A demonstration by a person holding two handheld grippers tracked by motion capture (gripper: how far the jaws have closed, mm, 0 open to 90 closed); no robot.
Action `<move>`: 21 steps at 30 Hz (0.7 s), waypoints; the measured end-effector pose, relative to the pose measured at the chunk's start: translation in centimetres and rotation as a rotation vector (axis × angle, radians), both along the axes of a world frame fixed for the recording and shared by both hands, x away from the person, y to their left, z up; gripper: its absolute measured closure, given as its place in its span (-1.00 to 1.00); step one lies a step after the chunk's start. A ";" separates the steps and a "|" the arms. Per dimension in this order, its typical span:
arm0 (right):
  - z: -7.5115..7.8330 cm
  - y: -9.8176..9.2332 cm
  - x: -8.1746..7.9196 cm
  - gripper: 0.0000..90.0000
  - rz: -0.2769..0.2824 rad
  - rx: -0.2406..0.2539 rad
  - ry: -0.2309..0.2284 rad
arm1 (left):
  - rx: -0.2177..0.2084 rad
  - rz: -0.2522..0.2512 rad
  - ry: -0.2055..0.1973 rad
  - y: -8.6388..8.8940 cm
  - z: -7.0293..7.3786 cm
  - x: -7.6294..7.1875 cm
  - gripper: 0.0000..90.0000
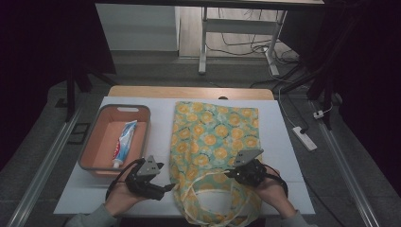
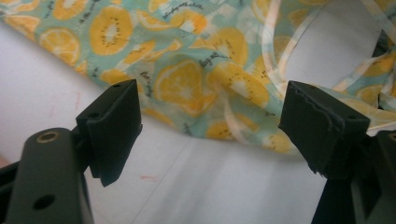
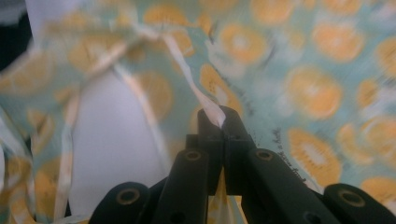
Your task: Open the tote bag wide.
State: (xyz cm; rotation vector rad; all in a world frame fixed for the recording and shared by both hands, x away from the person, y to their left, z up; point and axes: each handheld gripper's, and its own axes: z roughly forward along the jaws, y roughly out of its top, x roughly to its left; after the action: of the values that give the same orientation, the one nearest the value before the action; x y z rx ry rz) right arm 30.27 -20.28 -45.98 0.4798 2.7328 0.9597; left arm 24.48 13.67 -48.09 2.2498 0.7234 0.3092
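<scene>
Near the front edge of the white worktop (image 1: pixel 293 156), a cloth bag (image 1: pixel 213 142) printed with orange slices on a pale green ground lay flat, its closed end toward the back edge and its mouth and pale handle loops hanging over the front edge between the person's two hands. At the bag's right front, the right gripper (image 1: pixel 239 171) rested on the cloth, and in the right gripper view its black jaws stood pressed together, pinching a pale strip of the bag's edging (image 3: pixel 212 108) between their tips, with printed cloth blurred behind them. At the bag's left front edge, the left gripper (image 1: pixel 163 170) sat just beside the cloth; in the left gripper view its jaws stood spread wide apart, with bare worktop and the bag's near edge (image 2: pixel 187 88) showing between them and nothing gripped, and neither pad touched the fabric. Toward the left side of the worktop, well apart from the right gripper and close behind the left one, a shallow salmon-coloured tray (image 1: pixel 142 116) with a grey rim stood parallel to the bag. A tube of toothpaste (image 1: pixel 124 143) lay lengthwise in it, cap toward the front edge. Beyond the back edge, a strip of bare wooden tabletop (image 1: pixel 189 92) showed.
</scene>
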 end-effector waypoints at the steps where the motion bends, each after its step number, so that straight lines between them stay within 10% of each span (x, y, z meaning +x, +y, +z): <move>1: 0.4 0.1 0.0 0.98 -0.007 0.021 -0.016 | 0.000 0.000 0.000 0.0 0.0 0.0 -0.54; 10: 3.0 -0.1 0.5 0.98 -0.057 0.161 -0.096 | 0.033 -0.069 -0.006 -2.7 -0.5 0.2 -0.53; 21: 2.4 -1.9 2.6 0.98 -0.126 0.237 -0.019 | 0.047 -0.162 -0.012 -5.4 -0.6 1.5 -0.68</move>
State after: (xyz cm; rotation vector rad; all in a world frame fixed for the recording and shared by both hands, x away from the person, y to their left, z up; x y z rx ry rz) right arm 32.86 -22.18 -43.55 0.6704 2.5483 1.2522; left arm 26.00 8.29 -48.73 2.3326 0.5291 0.2633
